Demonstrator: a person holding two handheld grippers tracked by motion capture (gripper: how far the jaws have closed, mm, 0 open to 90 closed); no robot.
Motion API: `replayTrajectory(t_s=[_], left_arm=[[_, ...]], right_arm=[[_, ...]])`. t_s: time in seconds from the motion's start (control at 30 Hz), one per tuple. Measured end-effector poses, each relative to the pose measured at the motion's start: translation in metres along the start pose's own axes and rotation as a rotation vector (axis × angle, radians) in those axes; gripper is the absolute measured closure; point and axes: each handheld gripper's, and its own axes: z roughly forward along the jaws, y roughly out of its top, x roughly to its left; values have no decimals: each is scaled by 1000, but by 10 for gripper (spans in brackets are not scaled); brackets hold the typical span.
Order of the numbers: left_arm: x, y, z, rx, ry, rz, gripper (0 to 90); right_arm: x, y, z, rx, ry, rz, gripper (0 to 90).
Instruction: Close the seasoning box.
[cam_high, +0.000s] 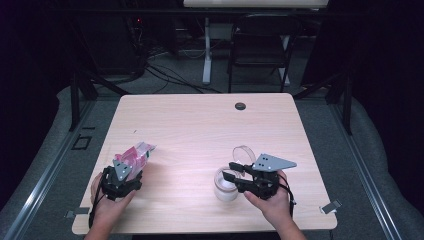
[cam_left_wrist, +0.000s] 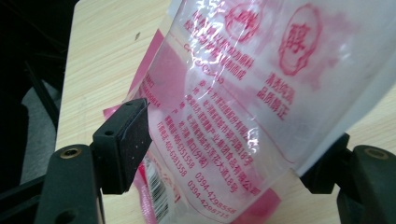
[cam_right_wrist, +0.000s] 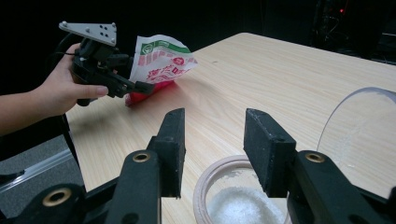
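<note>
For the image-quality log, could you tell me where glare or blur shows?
Left gripper view: glare streaks the pink bag, its near print soft. Right gripper view: the black jaws blur, the jar too. High view: evenly lit table, dark surroundings.

Lab — dark curtains, floor cables, test table.

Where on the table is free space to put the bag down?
The bare wood between the bag and the jar is free, and so is the whole far half up to the dark grommet. It is crowded near the right gripper, with the jar and its clear lid.
</note>
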Motion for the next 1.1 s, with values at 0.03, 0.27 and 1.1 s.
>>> replayTrajectory(t_s=[0.03,0.27,1.1], left_arm=[[0,1,-1,-2,-1,1,282],[-5,6,-8,-27,-17,-5,285],[-57,33,-23,-96,-195,60,292]], right_arm=[[0,0,0,1,1,0,589],[1,0,0,-5,3,0,589],[3,2,-1,-5,-1,-6,584]])
